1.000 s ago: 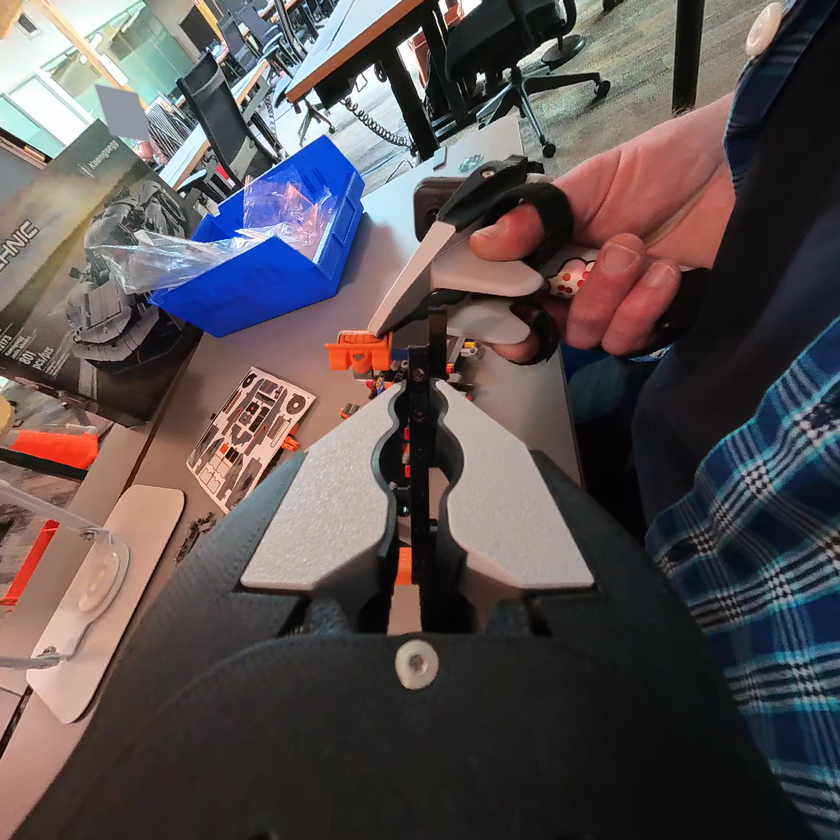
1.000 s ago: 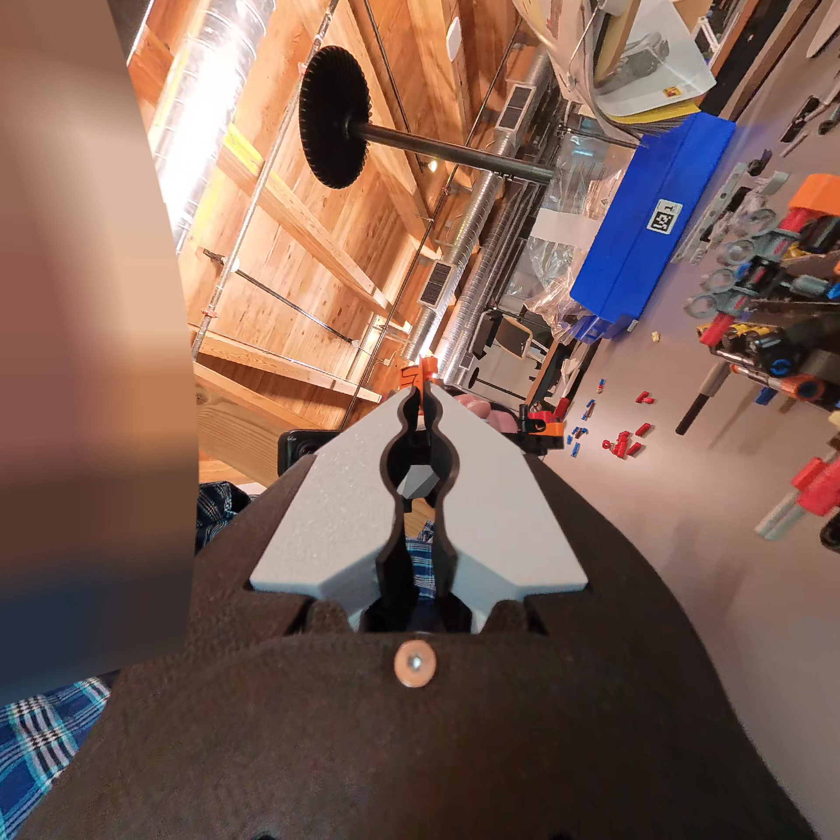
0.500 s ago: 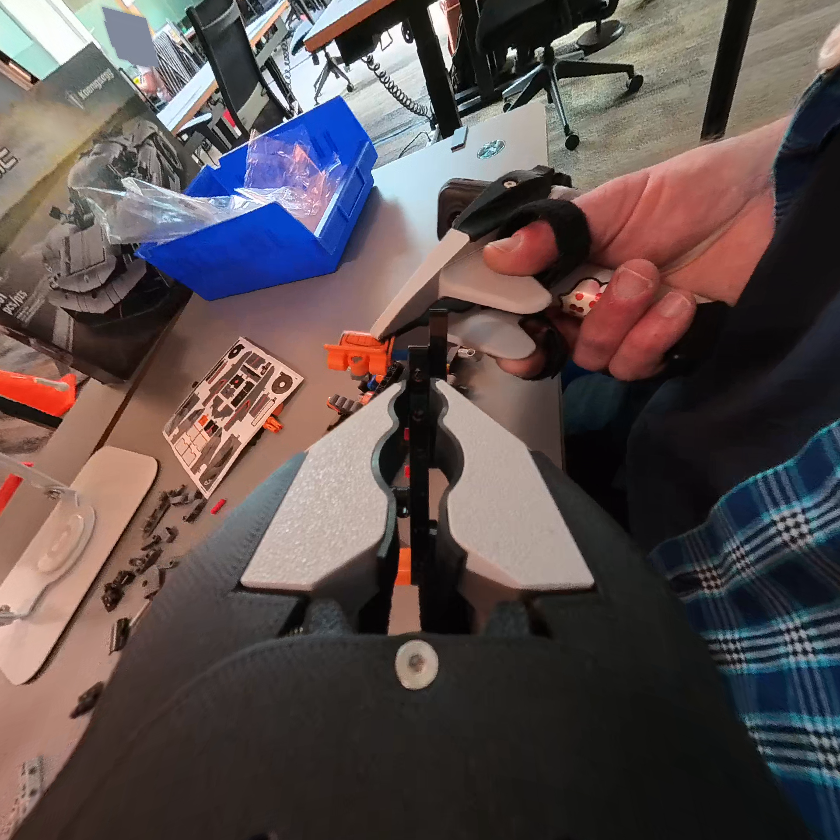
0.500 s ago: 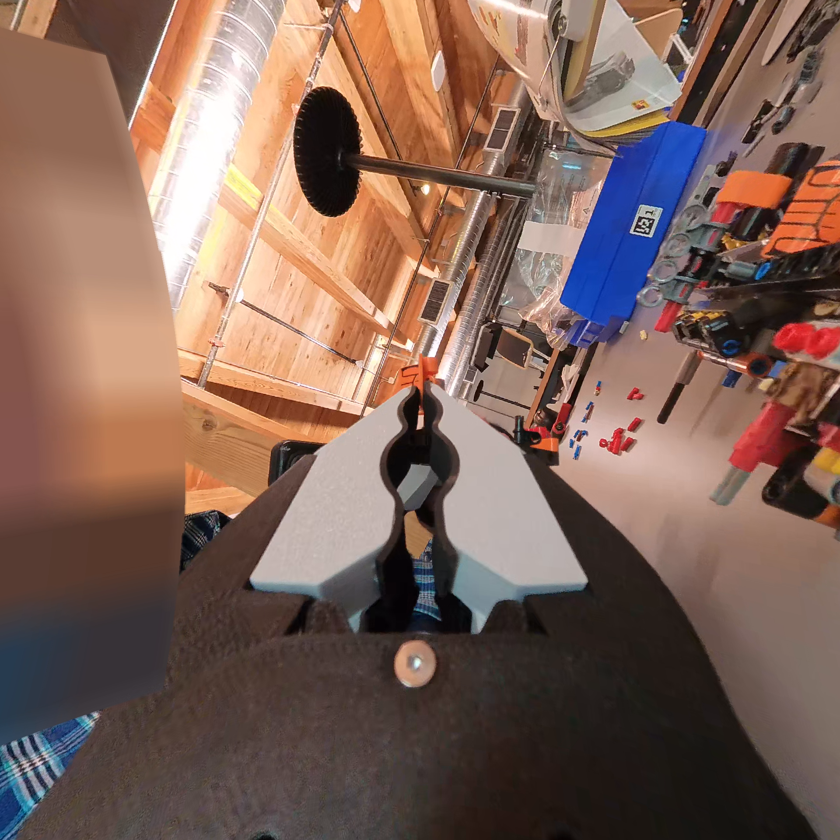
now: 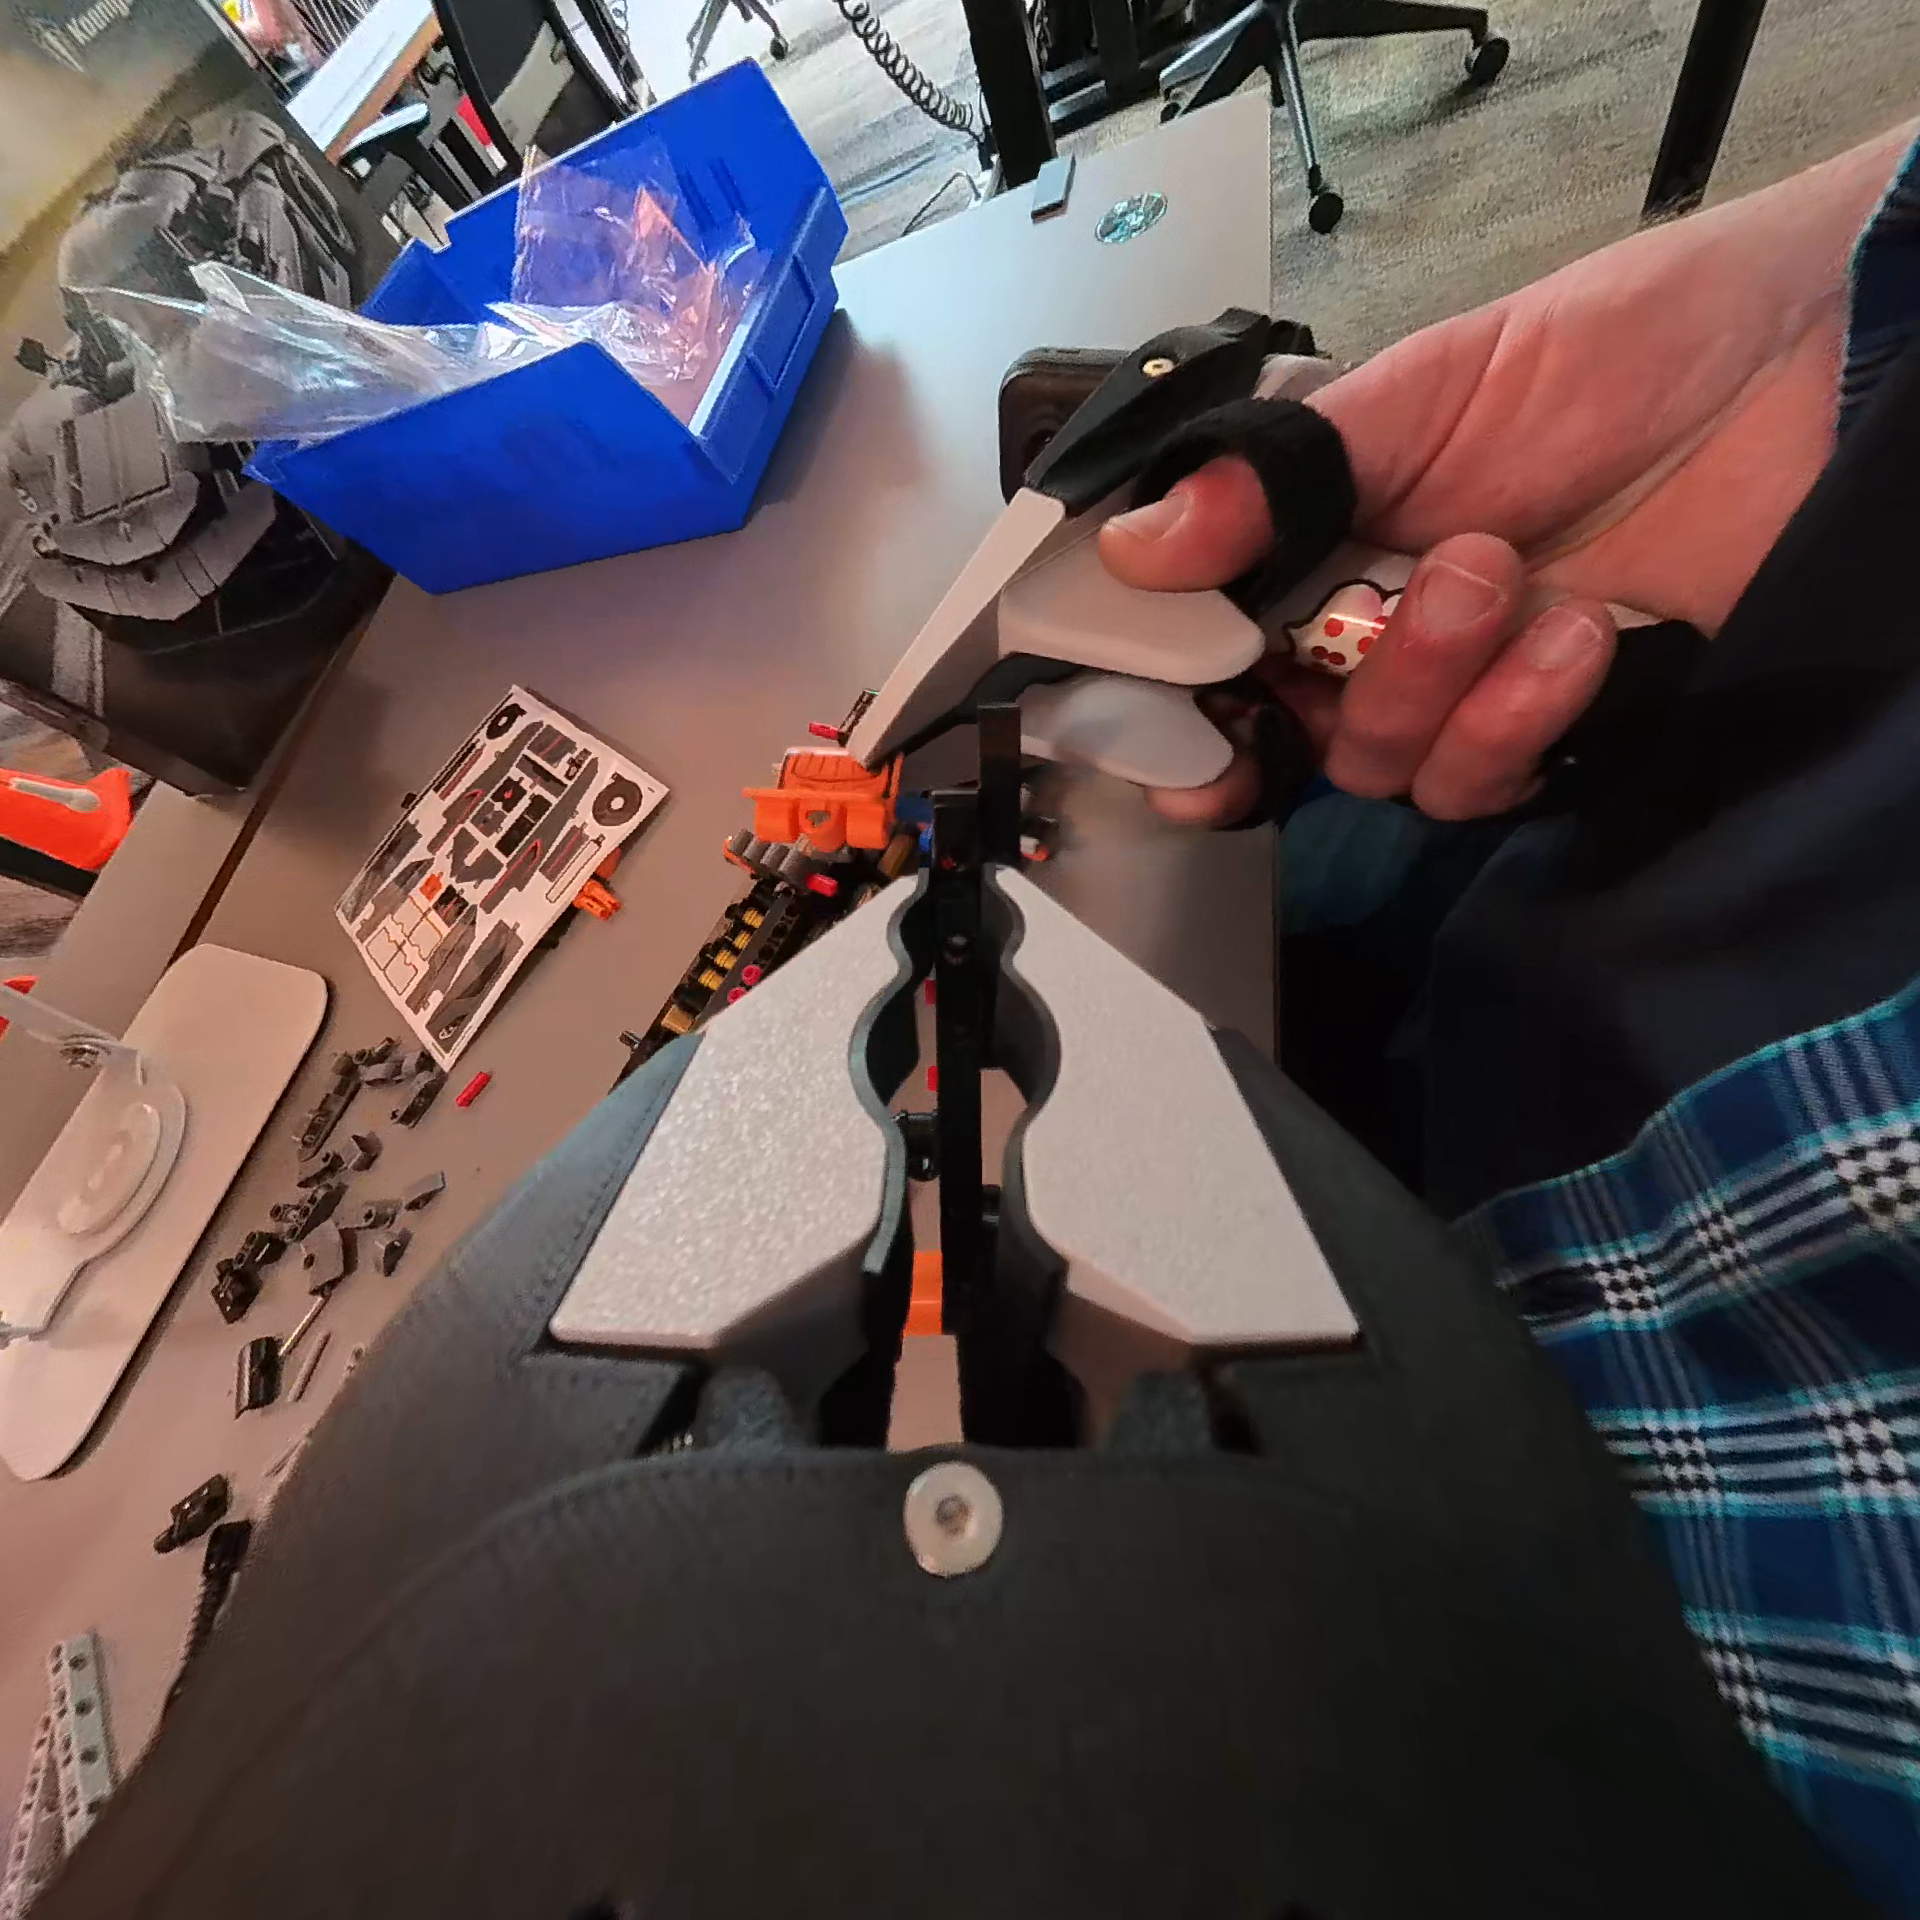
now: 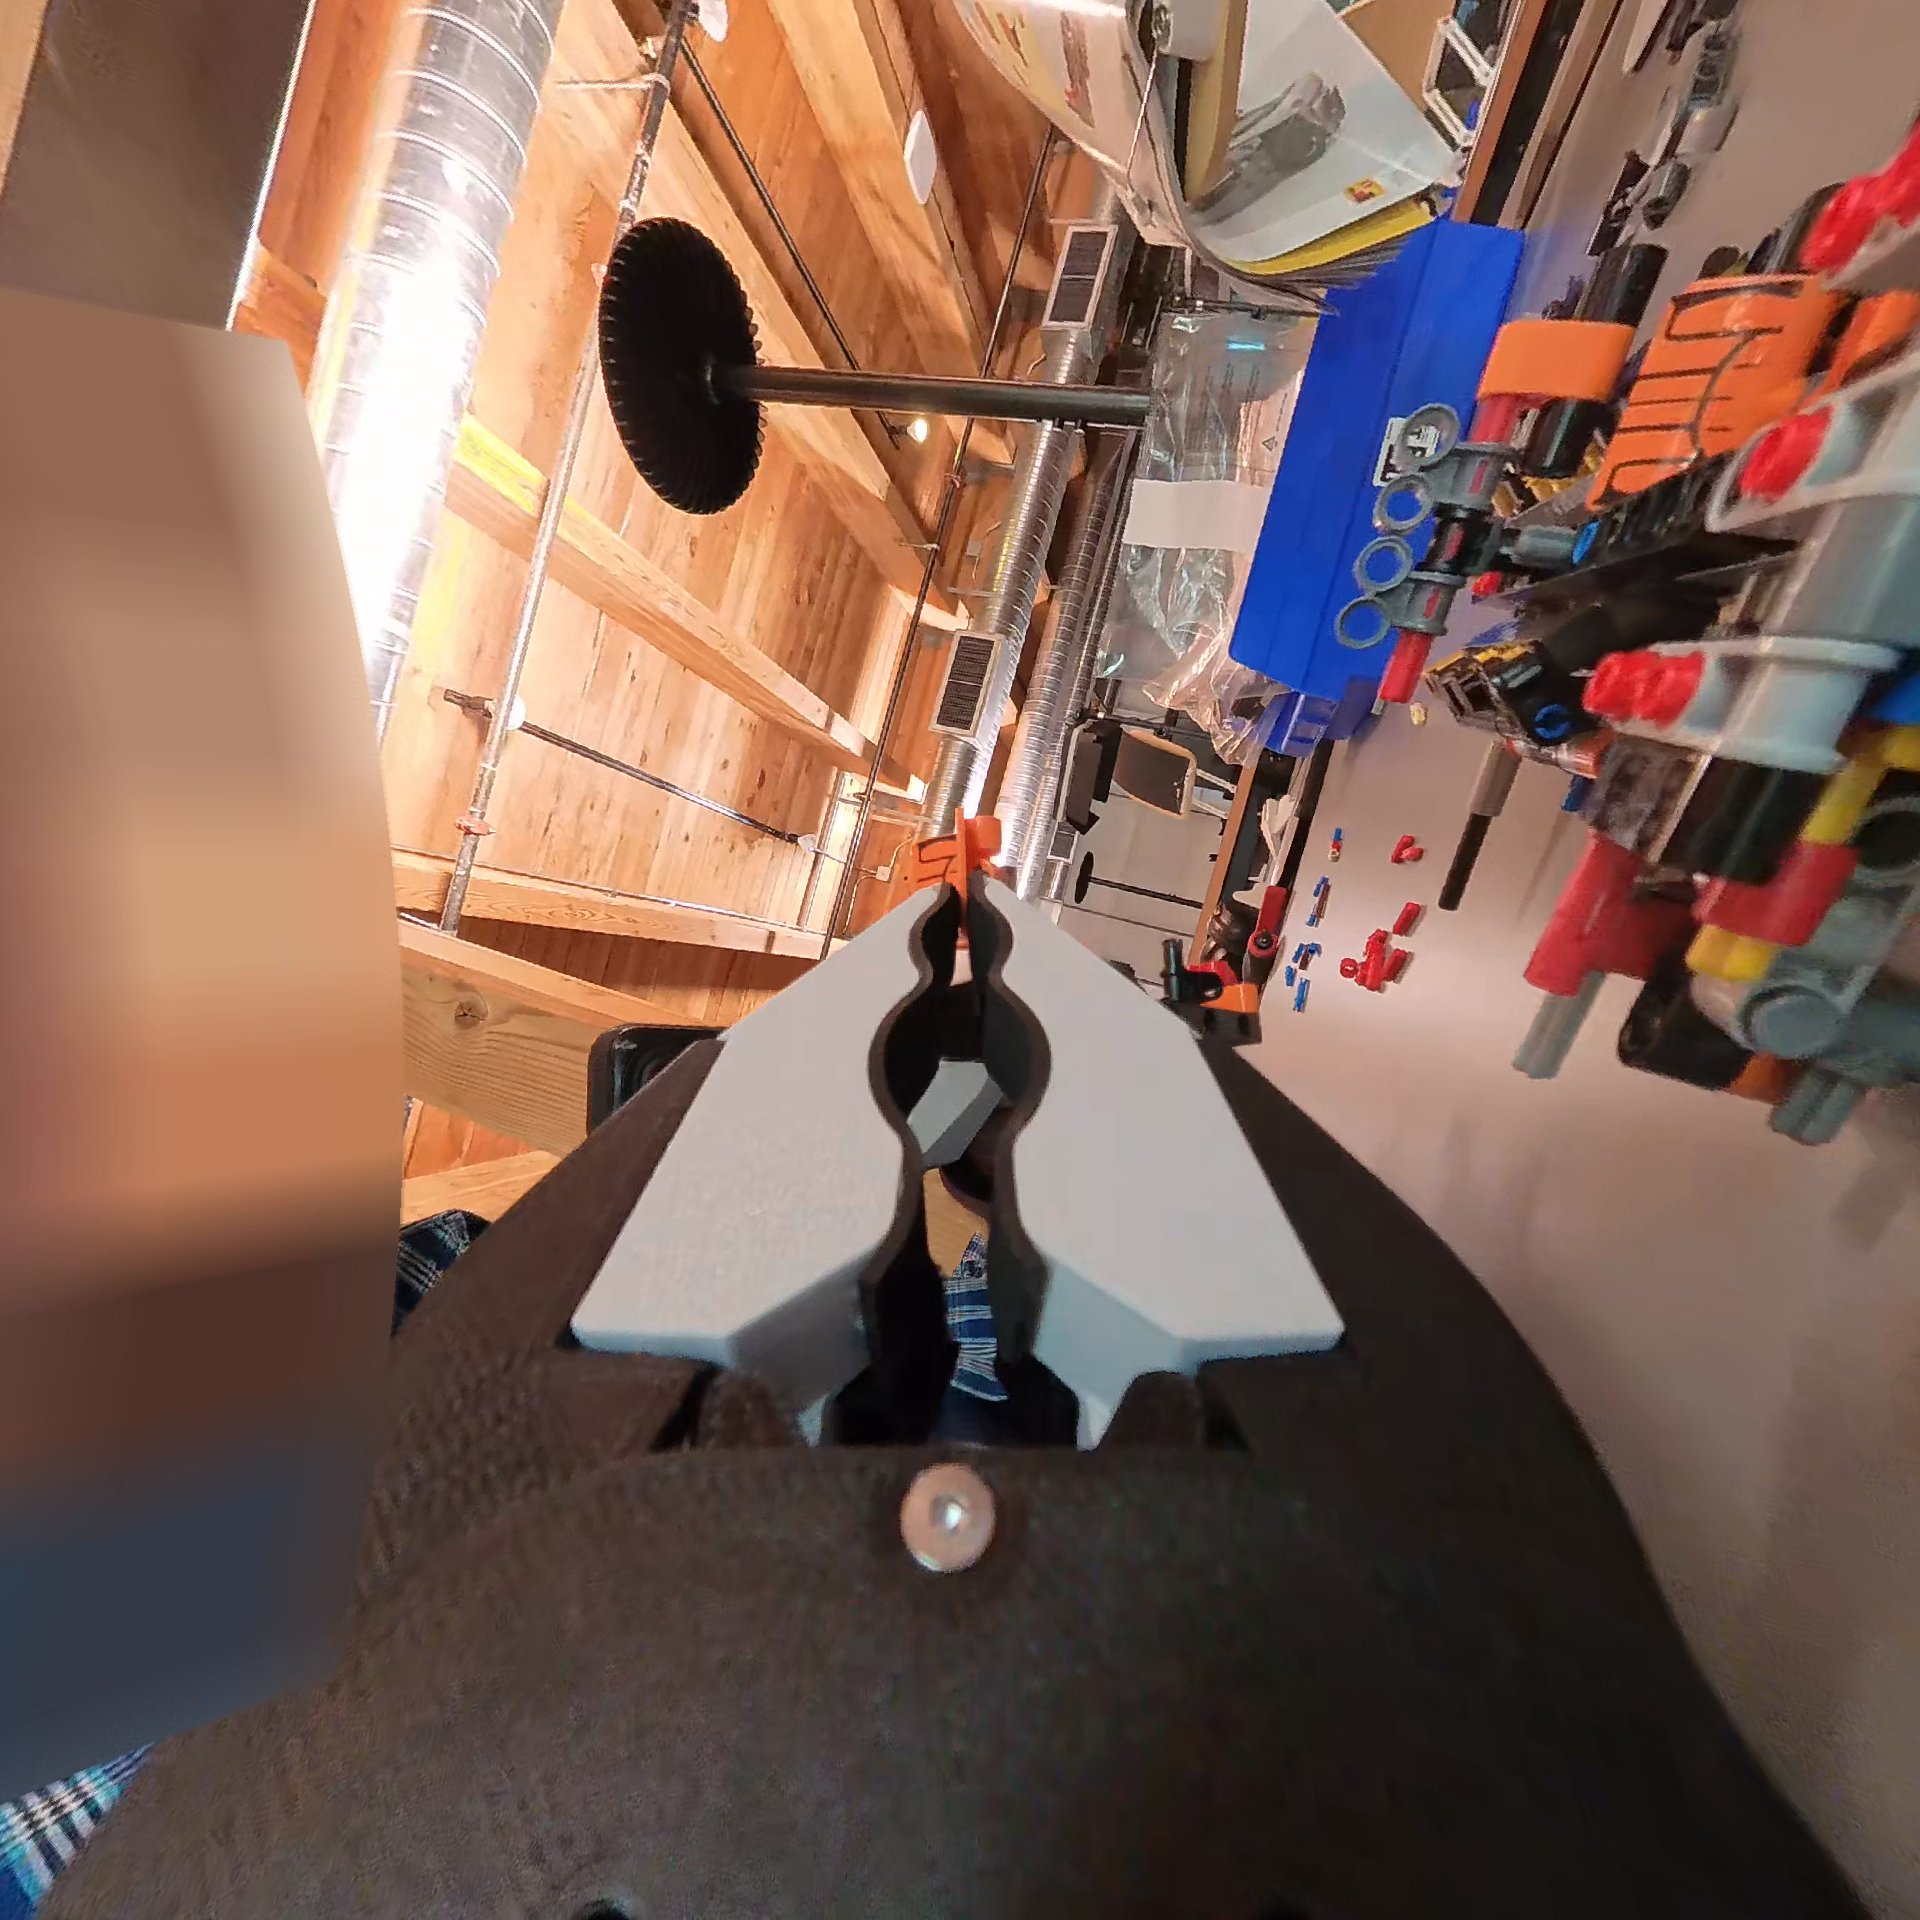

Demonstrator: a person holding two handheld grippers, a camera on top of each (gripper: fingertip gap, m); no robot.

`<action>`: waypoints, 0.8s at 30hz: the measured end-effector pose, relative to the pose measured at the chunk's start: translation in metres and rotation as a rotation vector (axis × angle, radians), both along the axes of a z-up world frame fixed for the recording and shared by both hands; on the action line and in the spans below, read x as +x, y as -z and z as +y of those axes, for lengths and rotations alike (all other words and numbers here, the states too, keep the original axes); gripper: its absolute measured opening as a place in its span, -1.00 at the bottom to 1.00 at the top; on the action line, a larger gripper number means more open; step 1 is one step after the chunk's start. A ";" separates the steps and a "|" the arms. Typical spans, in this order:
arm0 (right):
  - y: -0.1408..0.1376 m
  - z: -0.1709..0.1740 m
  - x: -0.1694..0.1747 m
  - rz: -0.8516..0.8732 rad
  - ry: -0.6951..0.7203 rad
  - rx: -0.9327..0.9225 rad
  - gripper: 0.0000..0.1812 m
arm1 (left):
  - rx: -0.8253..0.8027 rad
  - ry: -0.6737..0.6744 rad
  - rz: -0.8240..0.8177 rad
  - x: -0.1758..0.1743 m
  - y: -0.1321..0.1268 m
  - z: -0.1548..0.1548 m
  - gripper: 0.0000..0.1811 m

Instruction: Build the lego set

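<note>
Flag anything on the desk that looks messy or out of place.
Nothing looks damaged. Small dark pieces lie scattered loose on the desk near the sticker sheet, and a crumpled clear plastic bag spills over the blue bin rim.

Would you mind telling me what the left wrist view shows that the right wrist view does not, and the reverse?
Only the left wrist view shows the sticker sheet, the loose dark pieces on the table, and the left gripper shut on a black beam. Only the right wrist view shows the wooden ceiling, the black fan, scattered red pieces, and the large multicoloured model up close. Both show the blue bin and the right gripper shut on an orange piece.
</note>
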State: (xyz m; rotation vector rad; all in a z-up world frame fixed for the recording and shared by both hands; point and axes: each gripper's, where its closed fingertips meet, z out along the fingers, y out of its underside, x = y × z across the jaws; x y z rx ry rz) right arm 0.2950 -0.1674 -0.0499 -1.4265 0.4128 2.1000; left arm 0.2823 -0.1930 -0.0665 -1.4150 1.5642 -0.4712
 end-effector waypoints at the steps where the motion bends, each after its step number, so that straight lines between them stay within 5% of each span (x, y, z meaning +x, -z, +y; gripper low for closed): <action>1: 0.000 0.000 0.000 -0.002 -0.001 0.000 -1.00 | 0.001 0.000 0.005 0.000 0.000 0.000 -0.91; 24: 0.009 -0.001 -0.003 -0.025 -0.013 -0.041 -1.00 | -0.046 -0.026 0.042 0.000 0.012 -0.001 -0.92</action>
